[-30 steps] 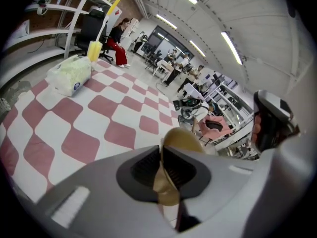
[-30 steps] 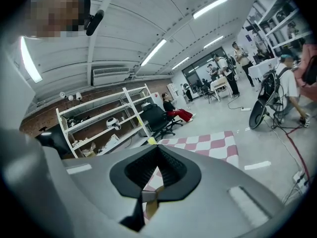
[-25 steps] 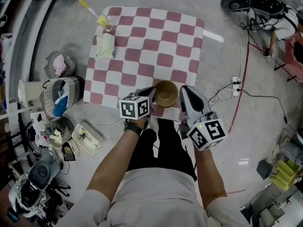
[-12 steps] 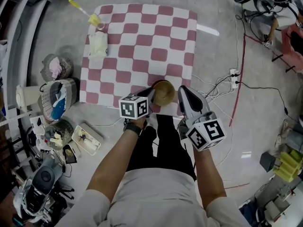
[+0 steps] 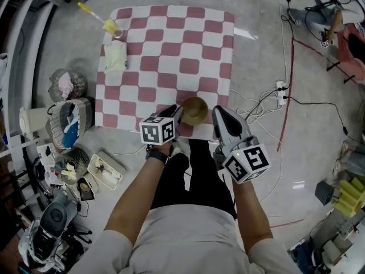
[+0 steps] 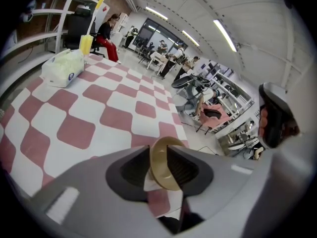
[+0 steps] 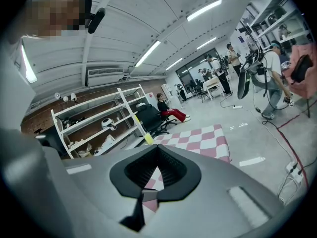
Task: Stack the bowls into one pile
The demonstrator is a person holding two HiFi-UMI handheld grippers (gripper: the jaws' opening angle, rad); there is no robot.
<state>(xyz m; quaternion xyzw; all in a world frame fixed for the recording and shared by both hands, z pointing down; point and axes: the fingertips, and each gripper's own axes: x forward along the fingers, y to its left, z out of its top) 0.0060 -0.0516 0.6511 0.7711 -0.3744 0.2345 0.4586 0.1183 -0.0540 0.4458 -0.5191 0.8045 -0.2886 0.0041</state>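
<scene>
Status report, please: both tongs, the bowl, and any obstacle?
Left tongs shut on brown bowl rim, near edge of checkered cloth. Right tongs shut, empty. Pale packet at far corner, well apart from bowl.

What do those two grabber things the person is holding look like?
The left gripper and right gripper are both smooth grey shells with black ribbed pads inside the jaws. Each carries a white cube printed with black square markers. A tiny green light glows on the right one. The person wears a dark wristband on the left wrist and a pale short-sleeved shirt.
</scene>
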